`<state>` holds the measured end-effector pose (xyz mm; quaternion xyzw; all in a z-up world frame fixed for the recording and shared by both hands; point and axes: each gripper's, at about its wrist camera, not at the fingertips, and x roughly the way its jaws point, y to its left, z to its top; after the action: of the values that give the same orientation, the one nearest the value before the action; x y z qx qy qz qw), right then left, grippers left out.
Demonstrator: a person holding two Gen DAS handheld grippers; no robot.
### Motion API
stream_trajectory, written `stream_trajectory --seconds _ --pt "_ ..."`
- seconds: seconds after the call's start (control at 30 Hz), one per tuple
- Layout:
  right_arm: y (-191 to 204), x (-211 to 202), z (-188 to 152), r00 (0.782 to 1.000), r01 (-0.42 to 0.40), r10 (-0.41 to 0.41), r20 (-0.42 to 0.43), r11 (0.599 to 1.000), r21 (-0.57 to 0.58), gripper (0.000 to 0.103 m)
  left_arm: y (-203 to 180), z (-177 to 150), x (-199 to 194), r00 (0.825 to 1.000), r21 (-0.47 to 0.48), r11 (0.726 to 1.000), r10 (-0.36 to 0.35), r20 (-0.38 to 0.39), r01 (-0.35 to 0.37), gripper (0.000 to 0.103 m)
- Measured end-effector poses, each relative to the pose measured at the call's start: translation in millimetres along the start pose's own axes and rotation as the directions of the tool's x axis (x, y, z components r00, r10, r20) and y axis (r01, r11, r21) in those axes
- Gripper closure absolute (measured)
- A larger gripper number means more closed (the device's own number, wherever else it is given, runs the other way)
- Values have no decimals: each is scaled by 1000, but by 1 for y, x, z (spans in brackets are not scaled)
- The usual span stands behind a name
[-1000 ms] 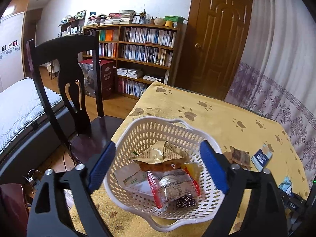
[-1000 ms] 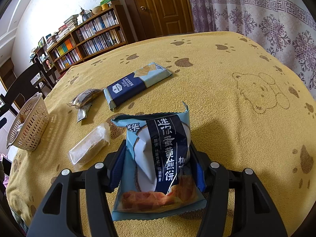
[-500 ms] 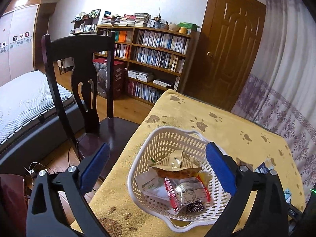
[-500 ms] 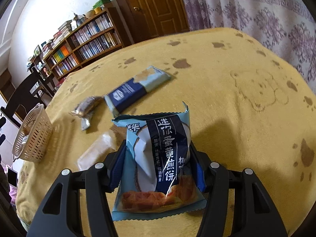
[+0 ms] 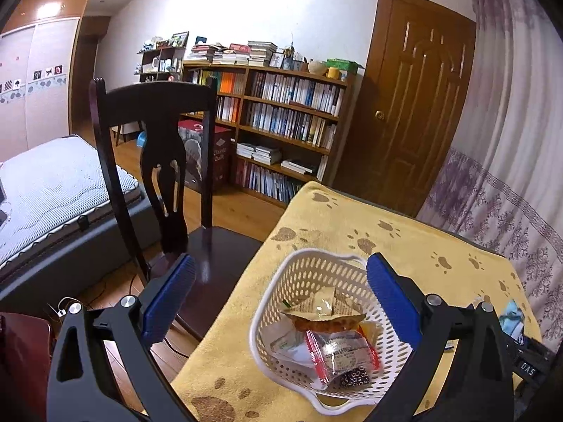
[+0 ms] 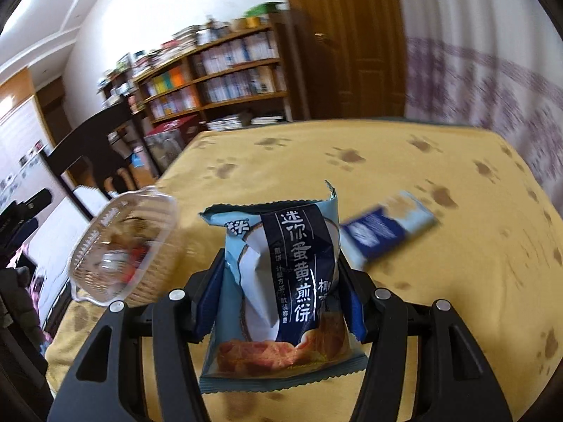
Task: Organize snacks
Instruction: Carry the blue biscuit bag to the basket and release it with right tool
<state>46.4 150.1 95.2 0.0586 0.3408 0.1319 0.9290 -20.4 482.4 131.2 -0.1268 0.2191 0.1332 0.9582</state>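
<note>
Gripping a light-blue snack packet (image 6: 281,281) above the yellow worktop (image 6: 457,263), the right tongs (image 6: 279,302) sit near the white basket (image 6: 119,246), while the left tongs (image 5: 281,299) gape wide and empty over it.

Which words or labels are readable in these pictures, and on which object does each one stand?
"迷你蛋黄煎饼": light blue snack packet clamped in the right gripper.
"DAS": black device at the right edge of the left view.
Smaller print on the packet, the dark blue wrapper, the basket snacks, the book spines: too small or blurred.
</note>
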Motion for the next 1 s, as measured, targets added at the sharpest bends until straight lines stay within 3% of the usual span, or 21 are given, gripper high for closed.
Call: stream_trajectory --seconds 0.27,0.63,0.77,0.83,1.0 --pt "78 20 18 998 -68 66 -22 991 -115 45 2 6 -7 999 15 1000 10 32 -11 4" --pt "135 57 34 990 -119 105 -91 980 -160 45 18 9 -7 999 -38 999 1 34 0 4" --pt "149 70 43 978 -185 168 -124 973 -138 43 18 10 -7 999 -40 999 -7 36 8 4" --pt "150 75 49 975 -201 188 -120 974 -106 30 20 11 -7 999 -45 999 -7 36 8 4" --pt "147 82 51 978 -182 173 -115 981 -68 27 27 13 -6 999 -68 998 -4 35 6 4"
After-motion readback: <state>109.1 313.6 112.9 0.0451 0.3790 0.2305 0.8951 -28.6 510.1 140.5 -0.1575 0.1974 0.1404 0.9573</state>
